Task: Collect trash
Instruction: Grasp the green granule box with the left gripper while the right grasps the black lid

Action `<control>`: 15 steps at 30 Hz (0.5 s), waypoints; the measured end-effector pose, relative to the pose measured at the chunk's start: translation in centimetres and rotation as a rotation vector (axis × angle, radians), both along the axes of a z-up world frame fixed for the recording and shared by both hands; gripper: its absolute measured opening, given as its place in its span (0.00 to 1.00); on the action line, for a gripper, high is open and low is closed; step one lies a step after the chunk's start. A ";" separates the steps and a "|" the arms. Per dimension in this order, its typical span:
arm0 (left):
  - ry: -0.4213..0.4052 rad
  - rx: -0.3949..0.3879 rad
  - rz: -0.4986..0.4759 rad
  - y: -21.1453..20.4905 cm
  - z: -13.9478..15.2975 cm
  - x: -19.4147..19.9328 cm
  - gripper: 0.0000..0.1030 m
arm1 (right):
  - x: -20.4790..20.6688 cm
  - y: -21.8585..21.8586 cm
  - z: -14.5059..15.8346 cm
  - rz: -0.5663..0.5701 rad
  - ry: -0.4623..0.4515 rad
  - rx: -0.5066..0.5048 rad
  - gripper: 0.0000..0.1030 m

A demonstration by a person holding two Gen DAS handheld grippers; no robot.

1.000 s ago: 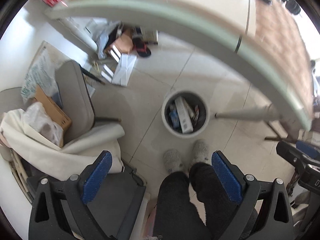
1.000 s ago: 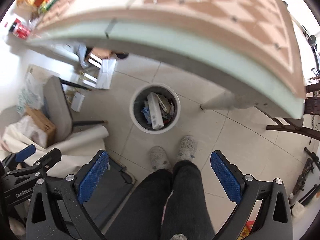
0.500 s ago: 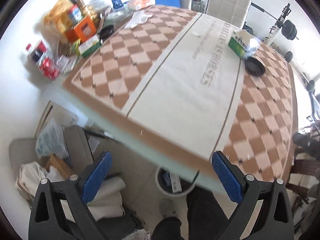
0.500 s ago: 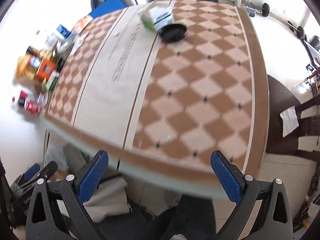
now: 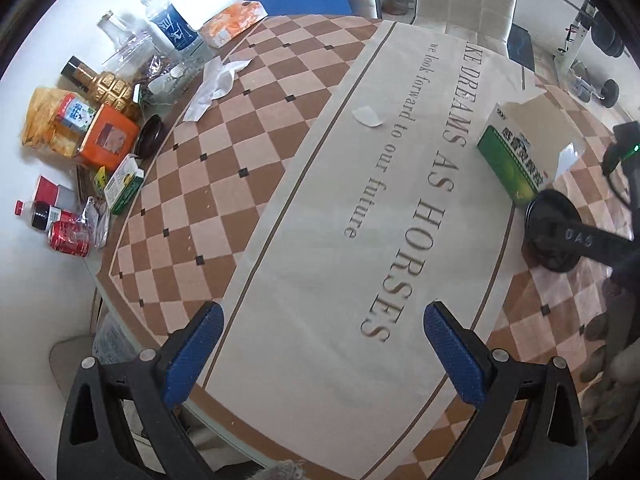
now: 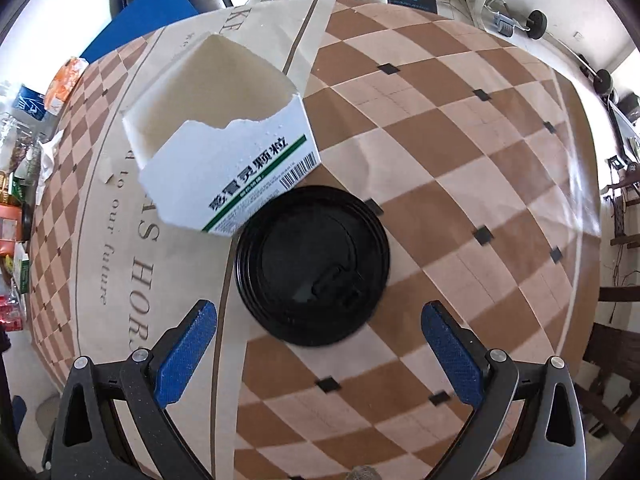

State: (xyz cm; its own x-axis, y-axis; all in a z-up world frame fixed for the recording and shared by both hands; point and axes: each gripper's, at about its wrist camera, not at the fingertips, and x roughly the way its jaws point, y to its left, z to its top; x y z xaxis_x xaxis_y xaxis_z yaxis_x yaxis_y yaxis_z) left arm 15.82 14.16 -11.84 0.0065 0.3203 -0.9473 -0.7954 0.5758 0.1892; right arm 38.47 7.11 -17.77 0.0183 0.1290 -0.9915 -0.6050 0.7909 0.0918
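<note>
Since the black plastic lid [image 6: 312, 266] is lying flat on the table [image 6: 460, 168] just ahead of the right gripper [image 6: 318, 340], between its fingers' line, it is looking like the nearest trash. It is probably handling light, thin, slightly flexy and slick, so gripping across the raised rim edge is seeming safest; a flat pinch is likely slipping. The torn white-and-green carton [image 6: 224, 152] is touching the lid's far-left edge, open-topped, thin card, light, crushable; taking it by a side wall is looking best. The right gripper is hanging wide open, holding nothing. The left gripper [image 5: 320, 356] is also spread wide and empty over the glossy checkered runner, crumpled tissue [image 5: 216, 84] far ahead-left, small paper scrap [image 5: 368, 116] ahead.
</note>
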 end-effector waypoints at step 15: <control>-0.184 -0.195 -0.052 4.4 -0.5 14.0 0.98 | 5.8 -4.4 -1.5 -0.095 -0.031 -0.058 0.84</control>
